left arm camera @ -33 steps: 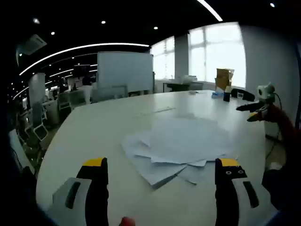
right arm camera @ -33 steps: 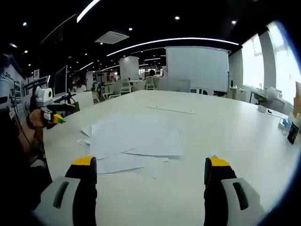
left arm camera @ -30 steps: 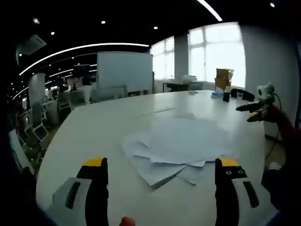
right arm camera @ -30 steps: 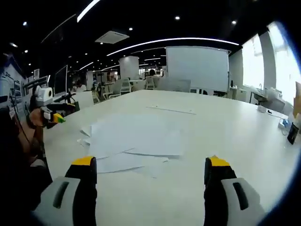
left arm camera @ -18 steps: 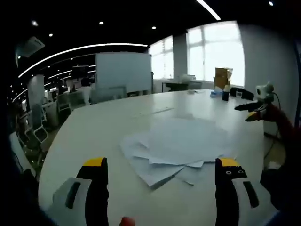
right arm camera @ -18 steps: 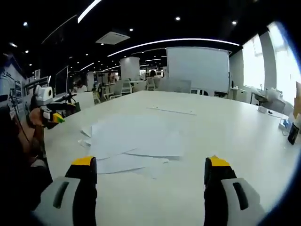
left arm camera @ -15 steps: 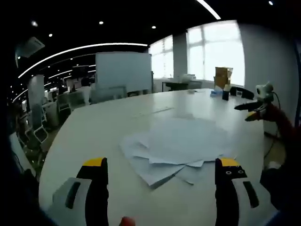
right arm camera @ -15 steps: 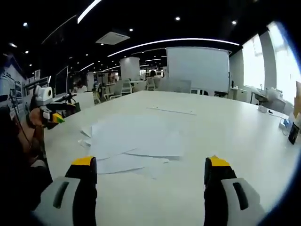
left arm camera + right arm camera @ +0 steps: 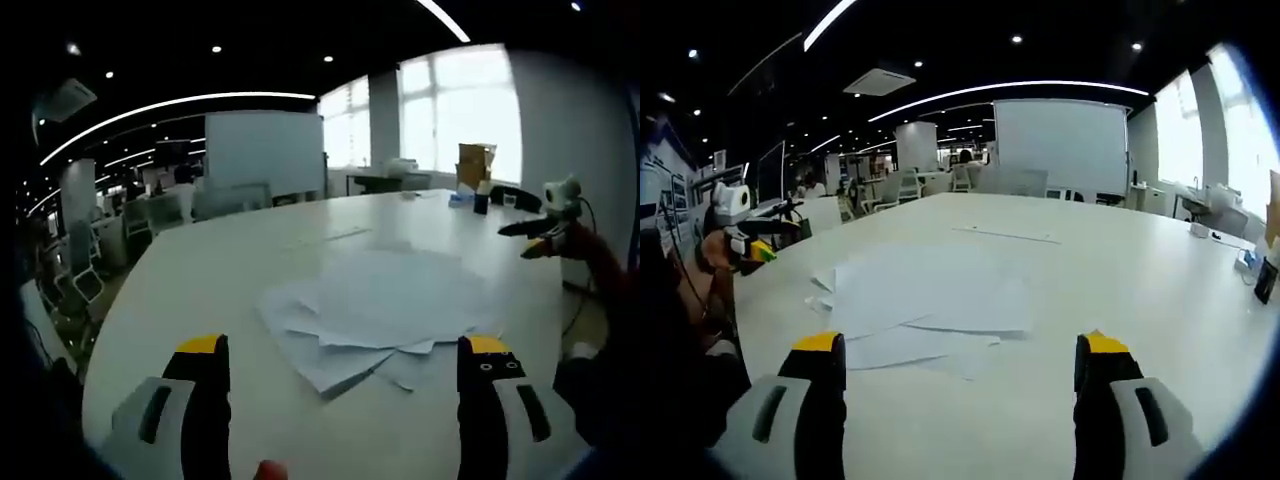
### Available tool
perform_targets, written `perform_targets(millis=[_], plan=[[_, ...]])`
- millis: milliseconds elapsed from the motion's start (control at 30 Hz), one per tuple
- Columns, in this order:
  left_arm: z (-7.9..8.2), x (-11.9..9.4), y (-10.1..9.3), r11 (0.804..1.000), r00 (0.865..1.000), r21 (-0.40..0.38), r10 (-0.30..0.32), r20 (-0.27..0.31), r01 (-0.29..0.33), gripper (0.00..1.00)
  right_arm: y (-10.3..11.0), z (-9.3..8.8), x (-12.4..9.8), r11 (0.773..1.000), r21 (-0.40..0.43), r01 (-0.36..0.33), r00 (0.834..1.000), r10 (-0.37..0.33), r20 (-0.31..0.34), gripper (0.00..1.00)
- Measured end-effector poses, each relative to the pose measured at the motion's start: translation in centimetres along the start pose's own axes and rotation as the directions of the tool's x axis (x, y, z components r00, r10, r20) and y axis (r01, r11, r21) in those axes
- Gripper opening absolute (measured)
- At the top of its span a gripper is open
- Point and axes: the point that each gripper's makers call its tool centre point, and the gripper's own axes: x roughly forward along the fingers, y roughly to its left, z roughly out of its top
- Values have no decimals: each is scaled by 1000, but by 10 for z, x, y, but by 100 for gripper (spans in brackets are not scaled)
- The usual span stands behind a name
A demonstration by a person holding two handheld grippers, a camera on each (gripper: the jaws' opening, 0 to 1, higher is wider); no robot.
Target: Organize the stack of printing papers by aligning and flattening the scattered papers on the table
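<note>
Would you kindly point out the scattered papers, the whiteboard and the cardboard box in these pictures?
scattered papers (image 9: pixel 385 305), left gripper view, on the top sheet's middle.
whiteboard (image 9: pixel 1060 145), right gripper view, on the middle of its white panel.
cardboard box (image 9: pixel 477 165), left gripper view, on its front face.

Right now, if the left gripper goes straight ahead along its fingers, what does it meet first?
Probably the scattered papers on the white table; the left gripper, open, points at their near edge, though depth is unclear.
</note>
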Motion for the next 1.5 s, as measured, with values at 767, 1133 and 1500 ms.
perform_targets(millis=[767, 1133, 1500], plan=[[2, 6, -3, 1000, 1000, -1, -11, 8, 11, 97, -3, -4, -7, 1000, 6, 19, 1000, -19, 12, 90], [0, 9, -7, 1000, 1000, -3, -24, 9, 24, 97, -7, -3, -11, 999, 12, 31, 999, -31, 21, 90], [3, 5, -3, 1000, 1000, -1, -13, 20, 13, 97, -4, 3, -5, 1000, 3, 20, 1000, -20, 22, 90]])
